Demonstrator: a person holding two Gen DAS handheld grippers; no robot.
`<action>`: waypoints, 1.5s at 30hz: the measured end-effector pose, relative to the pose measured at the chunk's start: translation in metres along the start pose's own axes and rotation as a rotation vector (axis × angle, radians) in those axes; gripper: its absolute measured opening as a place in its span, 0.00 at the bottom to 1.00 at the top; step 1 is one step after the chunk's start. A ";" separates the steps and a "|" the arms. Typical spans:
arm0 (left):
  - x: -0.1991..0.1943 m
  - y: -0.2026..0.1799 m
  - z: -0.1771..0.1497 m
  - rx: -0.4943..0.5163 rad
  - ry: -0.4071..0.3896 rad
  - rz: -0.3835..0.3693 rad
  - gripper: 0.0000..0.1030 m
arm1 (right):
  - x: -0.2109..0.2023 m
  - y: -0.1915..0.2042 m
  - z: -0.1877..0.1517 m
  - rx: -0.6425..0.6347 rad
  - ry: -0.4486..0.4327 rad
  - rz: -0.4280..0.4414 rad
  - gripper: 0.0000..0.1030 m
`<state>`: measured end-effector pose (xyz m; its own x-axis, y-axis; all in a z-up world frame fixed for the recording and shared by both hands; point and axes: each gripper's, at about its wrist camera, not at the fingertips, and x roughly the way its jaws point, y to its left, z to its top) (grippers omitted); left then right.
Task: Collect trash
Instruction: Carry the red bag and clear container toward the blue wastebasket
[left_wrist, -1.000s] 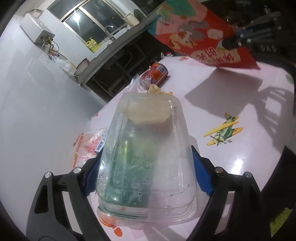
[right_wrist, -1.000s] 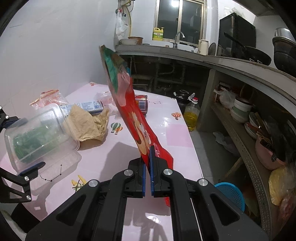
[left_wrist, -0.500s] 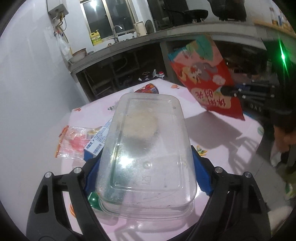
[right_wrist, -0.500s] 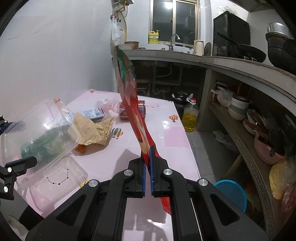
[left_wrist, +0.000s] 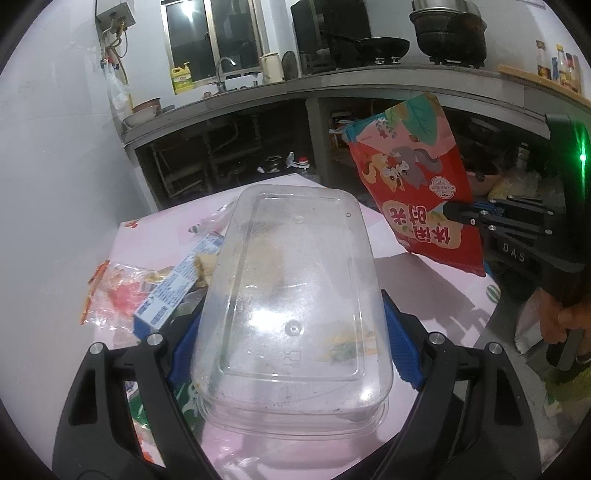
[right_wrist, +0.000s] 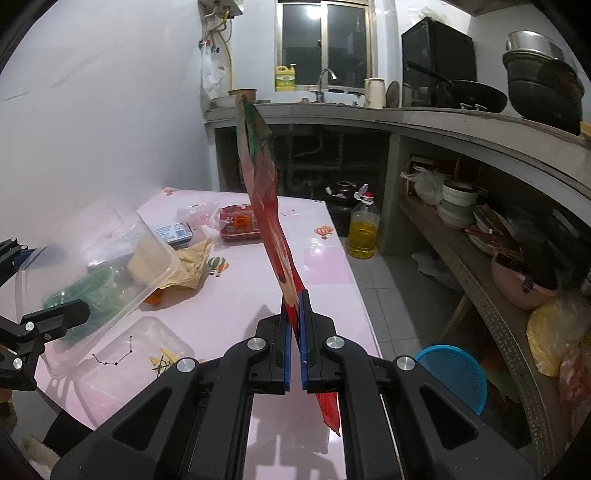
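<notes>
My left gripper (left_wrist: 291, 332) is shut on a clear plastic food container (left_wrist: 295, 302), its blue pads pressing the two long sides. In the right wrist view the container (right_wrist: 92, 266) hangs tilted above the pink table (right_wrist: 325, 266), with the left gripper (right_wrist: 37, 284) at the left edge. A tall red snack bag (right_wrist: 266, 206) stands up from my right gripper (right_wrist: 294, 321), which is shut on the bag's lower part. The left wrist view shows the printed face of that bag (left_wrist: 413, 184) and the right gripper (left_wrist: 476, 216) at the right.
On the table lie a blue-white carton (right_wrist: 173, 232), crumpled brown paper (right_wrist: 192, 262), a red packet (right_wrist: 240, 223), a clear wrapper (left_wrist: 118, 291) and a clear lid (right_wrist: 125, 354). An oil bottle (right_wrist: 364, 229) and a blue basket (right_wrist: 454, 373) stand on the floor by the counter shelves.
The left gripper has risen and rolled level with the container, which has come off its lid on the table. The right gripper has shifted sideways with the bag.
</notes>
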<state>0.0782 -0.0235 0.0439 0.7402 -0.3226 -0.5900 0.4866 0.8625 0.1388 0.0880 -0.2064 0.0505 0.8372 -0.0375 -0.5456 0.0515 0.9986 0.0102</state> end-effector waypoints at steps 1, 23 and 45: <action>0.001 -0.001 0.001 -0.001 -0.002 -0.009 0.78 | -0.001 -0.001 0.000 0.004 -0.001 -0.008 0.04; 0.043 -0.054 0.046 0.032 -0.014 -0.183 0.78 | -0.038 -0.059 -0.006 0.075 -0.069 -0.175 0.04; 0.151 -0.172 0.110 0.059 0.100 -0.476 0.78 | -0.038 -0.212 -0.081 0.300 0.080 -0.428 0.03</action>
<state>0.1568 -0.2637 0.0188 0.3826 -0.6345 -0.6716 0.7876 0.6040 -0.1220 0.0010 -0.4133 0.0010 0.6632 -0.4254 -0.6158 0.5432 0.8396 0.0051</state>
